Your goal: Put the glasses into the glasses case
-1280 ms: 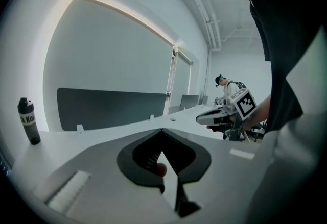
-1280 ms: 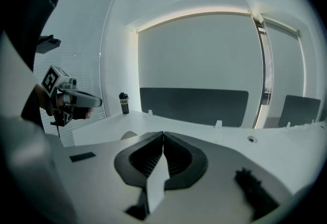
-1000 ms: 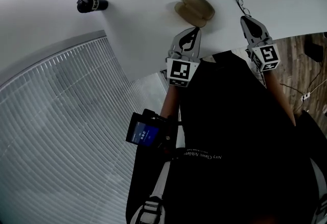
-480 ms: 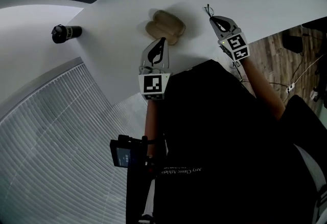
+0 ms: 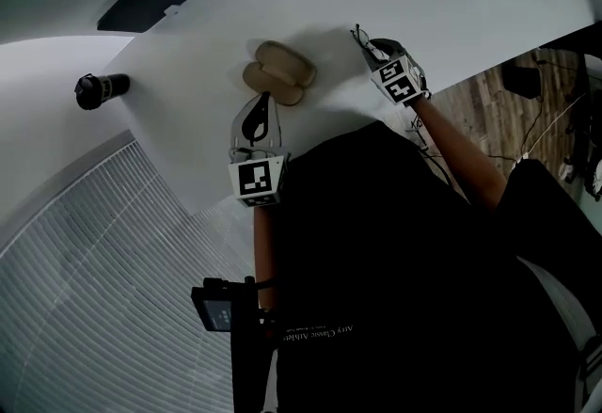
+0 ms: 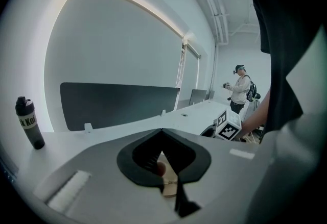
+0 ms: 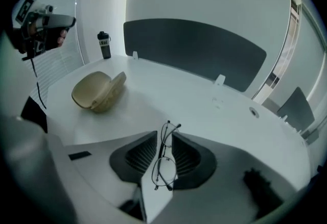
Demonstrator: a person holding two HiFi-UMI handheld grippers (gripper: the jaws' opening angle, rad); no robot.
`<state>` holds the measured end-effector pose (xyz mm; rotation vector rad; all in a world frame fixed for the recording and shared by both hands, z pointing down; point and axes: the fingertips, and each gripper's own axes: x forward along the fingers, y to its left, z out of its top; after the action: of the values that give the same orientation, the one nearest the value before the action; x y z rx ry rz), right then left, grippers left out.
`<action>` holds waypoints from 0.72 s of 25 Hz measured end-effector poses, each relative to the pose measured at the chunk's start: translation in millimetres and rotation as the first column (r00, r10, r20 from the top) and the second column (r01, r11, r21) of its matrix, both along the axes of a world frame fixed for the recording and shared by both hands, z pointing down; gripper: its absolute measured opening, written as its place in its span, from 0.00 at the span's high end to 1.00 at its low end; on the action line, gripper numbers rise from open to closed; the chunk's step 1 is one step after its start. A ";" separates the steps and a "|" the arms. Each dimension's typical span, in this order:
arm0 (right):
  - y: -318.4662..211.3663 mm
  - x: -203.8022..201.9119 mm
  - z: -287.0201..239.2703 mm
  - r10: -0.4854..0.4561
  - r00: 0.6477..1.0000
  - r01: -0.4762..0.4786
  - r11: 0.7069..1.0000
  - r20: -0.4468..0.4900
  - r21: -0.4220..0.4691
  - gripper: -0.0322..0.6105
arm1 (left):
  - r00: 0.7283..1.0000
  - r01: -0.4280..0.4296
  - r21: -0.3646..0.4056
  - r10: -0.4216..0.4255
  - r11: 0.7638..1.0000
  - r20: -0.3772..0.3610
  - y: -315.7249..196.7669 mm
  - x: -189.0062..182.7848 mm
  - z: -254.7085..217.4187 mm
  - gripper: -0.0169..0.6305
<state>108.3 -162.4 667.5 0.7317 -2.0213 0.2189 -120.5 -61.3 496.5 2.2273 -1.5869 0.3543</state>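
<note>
Thin wire-framed glasses [image 7: 164, 160] lie folded on the white table [image 7: 168, 95], also seen small in the head view [image 5: 358, 33]. My right gripper [image 7: 164, 136] [image 5: 373, 49] points steeply down over them. Its jaws have just been opening and now stand a little apart, with the glasses in the gap and the pads not pressing on them. The tan glasses case [image 5: 278, 72] [image 7: 97, 90] lies open to the left. My left gripper [image 5: 263, 101] [image 6: 162, 133] hovers just short of the case, tips together and empty; a strip of the case [image 6: 168, 179] shows behind its fingers.
A black bottle [image 5: 99, 89] [image 7: 104, 45] stands at the table's far left. A dark panel [image 7: 194, 44] runs along the table's back edge, and a round cable hole [image 7: 254, 112] sits at the right. A person [image 6: 239, 88] stands in the background.
My right gripper has dropped down to the glasses, tipped steeply, and its shut jaws have parted around them. The left gripper has crept a little nearer the case.
</note>
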 end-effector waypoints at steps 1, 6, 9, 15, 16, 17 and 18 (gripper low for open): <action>0.7 1.2 7.2 0.005 1.000 -0.005 1.000 -0.008 -0.022 0.81 | 1.000 0.005 -0.008 -0.005 1.000 0.004 1.6 0.4 2.1 0.96; 2.0 6.1 29.9 0.014 0.999 -0.017 0.997 -0.043 -0.078 0.76 | 1.000 0.009 -0.024 -0.009 1.000 0.007 1.8 3.2 7.7 0.96; 0.2 9.9 39.8 0.042 0.997 -0.048 0.993 -0.063 -0.105 0.76 | 1.000 0.006 -0.020 -0.006 1.000 -0.001 -0.2 2.6 8.5 0.96; -7.1 14.0 49.1 0.060 0.995 -0.069 0.990 -0.074 -0.126 0.76 | 1.000 0.009 -0.034 -0.009 0.999 0.007 -1.0 4.1 8.7 0.96; -7.3 12.1 50.4 0.049 0.996 -0.058 0.990 -0.072 -0.126 0.76 | 1.000 0.012 -0.035 -0.012 0.999 0.008 -0.6 3.6 9.3 0.96; -7.3 9.6 51.3 0.040 0.997 -0.048 0.991 -0.070 -0.125 0.76 | 1.000 0.015 -0.035 -0.015 0.999 0.011 -0.2 2.5 9.7 0.96; -6.8 7.3 51.7 0.033 0.997 -0.041 0.991 -0.071 -0.125 0.76 | 1.000 0.017 -0.034 -0.017 0.999 0.013 -0.1 1.3 9.9 0.96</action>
<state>115.6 -169.2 719.3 0.6882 -1.9116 0.3360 -119.2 -61.5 506.4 2.1896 -1.5936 0.3888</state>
